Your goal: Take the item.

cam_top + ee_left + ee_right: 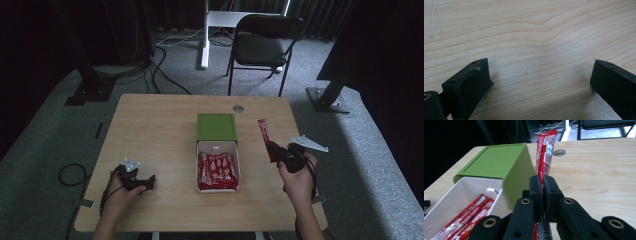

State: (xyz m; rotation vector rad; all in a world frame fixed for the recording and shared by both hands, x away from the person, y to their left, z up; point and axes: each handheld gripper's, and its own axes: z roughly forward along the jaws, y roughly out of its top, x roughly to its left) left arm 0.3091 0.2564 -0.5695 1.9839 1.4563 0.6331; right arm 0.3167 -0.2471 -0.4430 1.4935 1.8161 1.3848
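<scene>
Red sachet (545, 152) with white and green label patches; red sachets (218, 171) fill the white tray (218, 145). Green sleeve (216, 127); pale wood-grain table (150, 130); black grippers.

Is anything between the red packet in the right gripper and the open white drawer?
Nothing visible. The right gripper holds the red packet off to the right of the white drawer. The stretch of table between them is bare, and the drawer stands open, pulled out of its green sleeve.
</scene>
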